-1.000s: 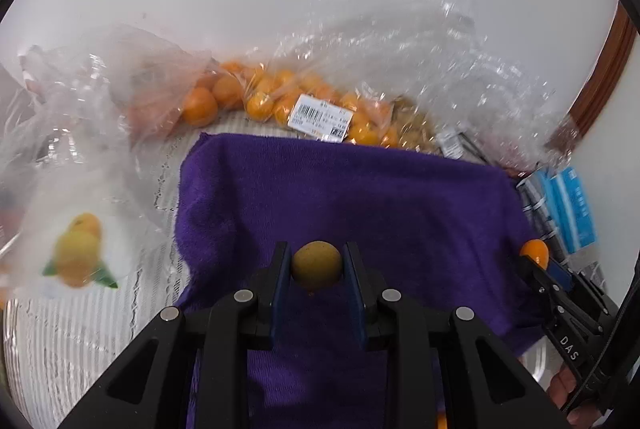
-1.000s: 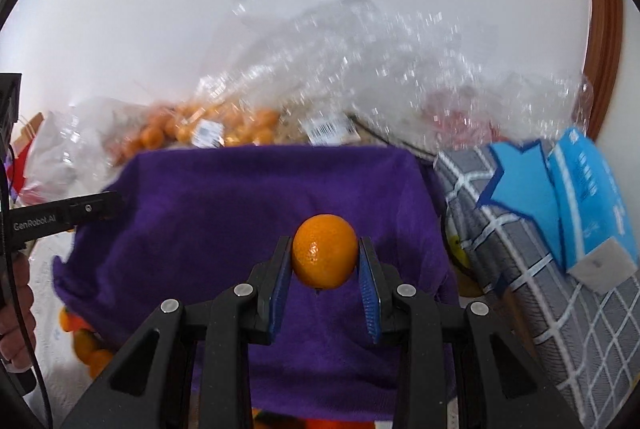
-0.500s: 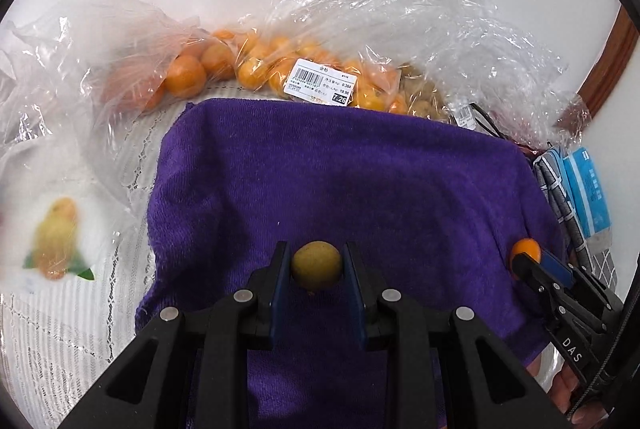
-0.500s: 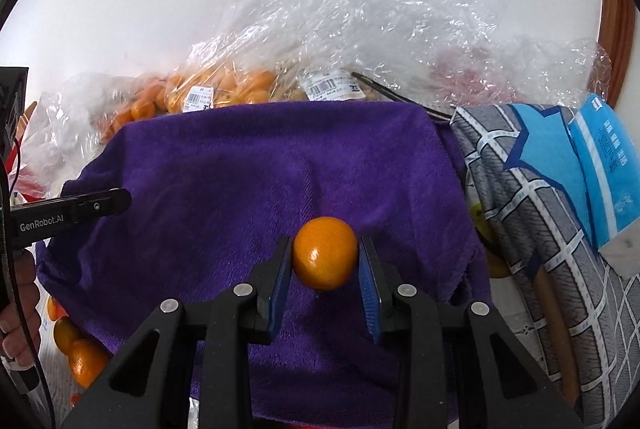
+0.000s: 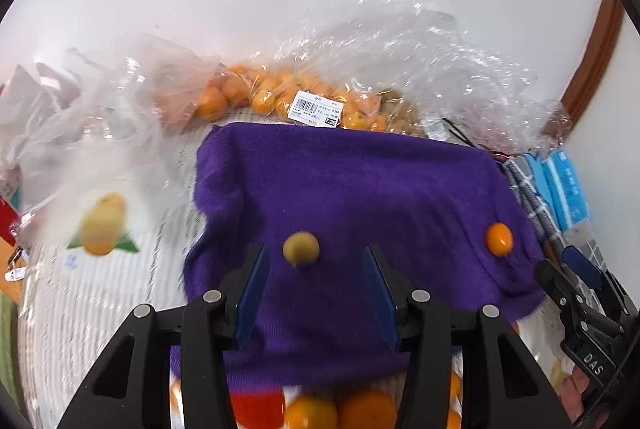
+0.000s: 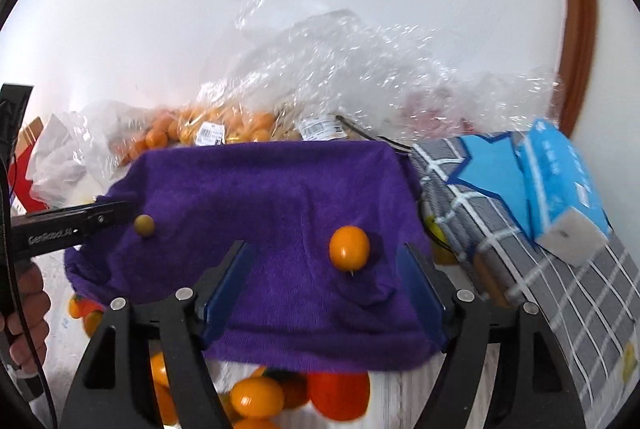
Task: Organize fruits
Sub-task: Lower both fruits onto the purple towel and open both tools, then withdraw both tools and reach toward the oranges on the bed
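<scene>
Both tongs have just been opening, and neither pinches anything now. Left tongs (image 5: 314, 293) stand spread at the bottom centre of the left wrist view, with the small olive-green round fruit (image 5: 301, 248) loose between the blue pads, touching neither. Right tongs (image 6: 326, 289) gape wider at the bottom of the right wrist view, and the small glossy orange kumquat-like fruit (image 6: 349, 248) sits free between them on the purple terry towel (image 6: 280, 197).

The towel seems chosen as the sorting spot: its soft pile should keep round fruit from rolling, and the dark colour sets each piece off clearly. The two fruits lie well apart, green toward the left edge of the cloth and orange toward the right, which reads as a deliberate split by kind or ripeness.

Behind the towel, along the upper middle of the frame, crinkled clear plastic bags of small orange fruit (image 5: 280, 97) with a white price label probably serve as the supply. More loose orange fruit (image 6: 256, 395) shows below the towel's near edge, on the tabletop.
</scene>
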Motion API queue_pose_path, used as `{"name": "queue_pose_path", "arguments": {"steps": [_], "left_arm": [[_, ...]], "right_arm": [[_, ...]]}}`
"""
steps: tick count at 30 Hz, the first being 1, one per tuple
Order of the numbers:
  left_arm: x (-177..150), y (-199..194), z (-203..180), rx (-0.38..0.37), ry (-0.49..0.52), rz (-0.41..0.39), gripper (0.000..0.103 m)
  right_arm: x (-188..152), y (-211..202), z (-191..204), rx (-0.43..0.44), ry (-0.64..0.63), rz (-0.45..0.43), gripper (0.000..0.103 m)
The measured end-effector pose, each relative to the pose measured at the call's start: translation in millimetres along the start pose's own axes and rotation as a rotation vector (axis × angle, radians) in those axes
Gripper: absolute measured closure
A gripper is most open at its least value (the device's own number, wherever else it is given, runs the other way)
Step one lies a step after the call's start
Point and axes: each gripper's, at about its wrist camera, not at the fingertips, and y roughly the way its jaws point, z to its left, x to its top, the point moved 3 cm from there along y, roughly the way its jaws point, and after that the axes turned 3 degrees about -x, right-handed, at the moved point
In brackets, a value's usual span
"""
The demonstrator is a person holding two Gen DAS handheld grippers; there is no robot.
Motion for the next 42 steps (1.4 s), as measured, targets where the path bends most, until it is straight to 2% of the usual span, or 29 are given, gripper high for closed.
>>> {"name": "queue_pose_path", "arguments": {"steps": [9, 13, 17, 21, 28, 32, 39, 42], "left_arm": [[-39.0, -72.8, -2.1, 0.035, 0.011, -0.098, 0.057], [-56.1, -94.1, 6.0, 0.051, -0.006, -0.116, 0.057], [-74.2, -111.6, 14.8, 0.056, -0.016, -0.109, 0.057], [-92.0, -120.8, 26.9, 0.061, -0.051, -0.083, 0.057], [-113.0, -119.1, 37.9, 0.054, -0.078, -0.054, 0.057], [-122.7, -113.5, 46.2, 0.032, -0.104, -0.033, 0.055], [-132.6, -98.2, 57.0, 0.039, -0.114, 0.012, 0.055], [-133.0, -94.5, 57.8, 0.016, -0.125, 0.016, 0.055]], "right_arm": [[-24.9, -61.1, -10.1, -0.033, 0.05, -0.037, 0.028], [-39.3, -78.1, -13.8, 0.004, 0.075, 0.008, 0.028], [-59.5, -96.9, -12.9, 0.002, 0.078, -0.002, 0.028], [-80.9, -102.1, -5.1, 0.02, 0.058, 0.037, 0.032], [-109.5, -88.3, 9.6, 0.052, 0.022, 0.086, 0.042], [-114.7, -72.4, 19.7, 0.09, 0.0, 0.107, 0.043], [-114.0, -41.2, 22.3, 0.085, -0.003, 0.121, 0.043], [-111.9, -30.4, 22.0, 0.095, 0.003, 0.139, 0.043]]}}
